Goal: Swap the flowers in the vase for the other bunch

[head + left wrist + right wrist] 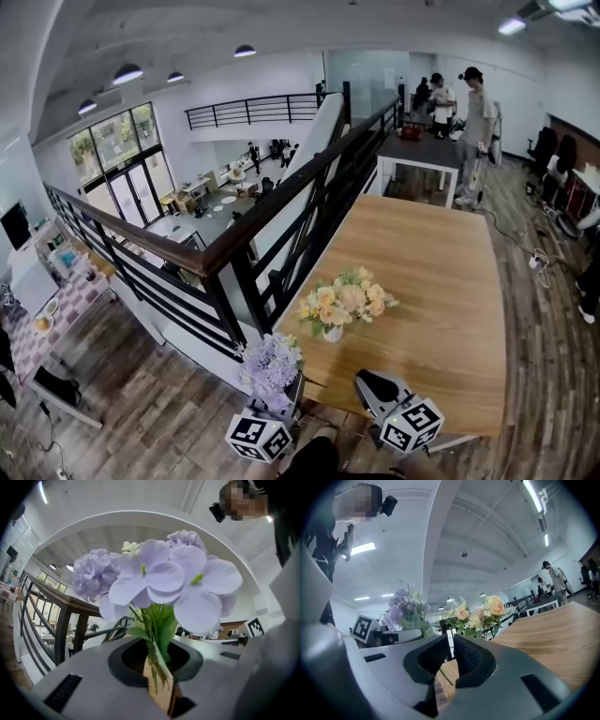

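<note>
I read open-plan office, mezzanine level. Black railing (pixel 281 202) overlooks lower floor (pixel 214 214) with desks and tall glazed doors (pixel 127 186). Up here: wood-plank floor (pixel 548 356), long wooden table (pixel 450 281), office chairs (pixel 553 150), ceiling strip light (pixel 511 25), people (pixel 476 122) standing by dark worktable (pixel 422 148).

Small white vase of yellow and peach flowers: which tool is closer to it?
Right, it seems. In the head view the right tool sits just below-right of the small white vase; the left tool, gripping lilac flowers, is farther lower-left.
</note>
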A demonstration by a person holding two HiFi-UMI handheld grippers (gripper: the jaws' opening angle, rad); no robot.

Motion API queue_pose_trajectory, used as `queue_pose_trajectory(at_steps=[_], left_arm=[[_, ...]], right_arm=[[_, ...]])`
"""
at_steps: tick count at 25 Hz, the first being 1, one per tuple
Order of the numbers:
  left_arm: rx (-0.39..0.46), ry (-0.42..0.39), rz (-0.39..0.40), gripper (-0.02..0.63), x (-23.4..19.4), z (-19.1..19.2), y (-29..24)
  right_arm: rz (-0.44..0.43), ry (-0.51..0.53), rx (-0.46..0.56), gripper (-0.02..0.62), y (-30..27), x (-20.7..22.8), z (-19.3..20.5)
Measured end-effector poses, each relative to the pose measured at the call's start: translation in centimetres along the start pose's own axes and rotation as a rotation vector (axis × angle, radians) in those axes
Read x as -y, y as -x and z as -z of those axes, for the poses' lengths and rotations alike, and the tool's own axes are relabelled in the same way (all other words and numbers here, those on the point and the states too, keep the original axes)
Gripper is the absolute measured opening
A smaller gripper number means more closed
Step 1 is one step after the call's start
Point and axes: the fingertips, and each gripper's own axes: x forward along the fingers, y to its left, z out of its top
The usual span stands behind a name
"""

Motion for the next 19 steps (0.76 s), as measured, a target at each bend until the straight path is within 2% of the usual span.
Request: queue_pose_trajectory(at_steps=[9, 19], left_arm=[[-0.015, 0.021, -0.006, 0.074, 1.4, 1.0, 2.8], [-0.028, 0.002, 0.015, 0.074, 1.9, 0.8, 2.6]], right_arm=[[-0.014, 0.003, 0.004, 0.058, 1.2, -1.8, 0.2], [-0.005, -0.011, 0.006, 0.058, 1.3, -1.5, 0.6]])
